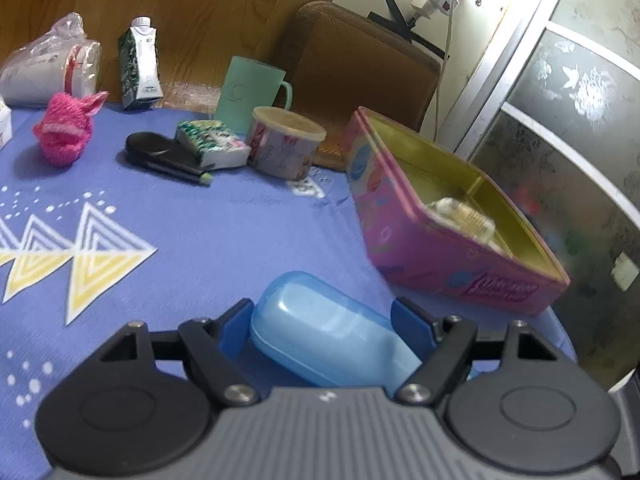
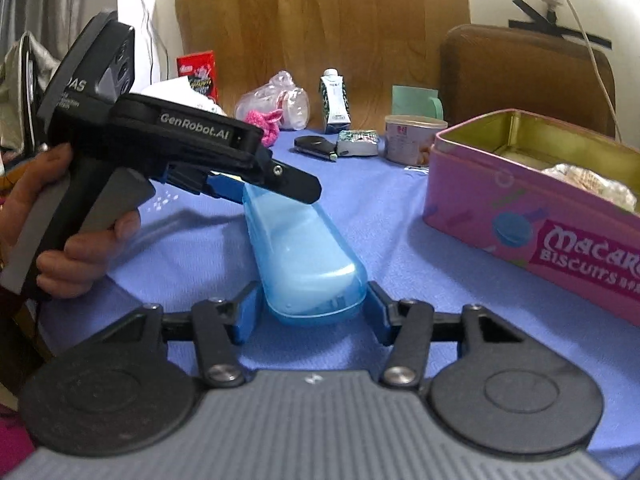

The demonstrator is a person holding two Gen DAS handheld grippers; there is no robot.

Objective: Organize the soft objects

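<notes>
A translucent blue plastic case lies above the blue tablecloth, held at both ends. My left gripper is shut on one end; it shows in the right wrist view at the case's far end. My right gripper is shut on the near end of the case. A pink knitted toy sits at the far left of the table. An open pink biscuit tin stands to the right with a pale soft thing inside.
At the back stand a milk carton, a teal mug, a round tub, a tissue pack, a black flat device and bagged paper cups. A brown chair is behind the table.
</notes>
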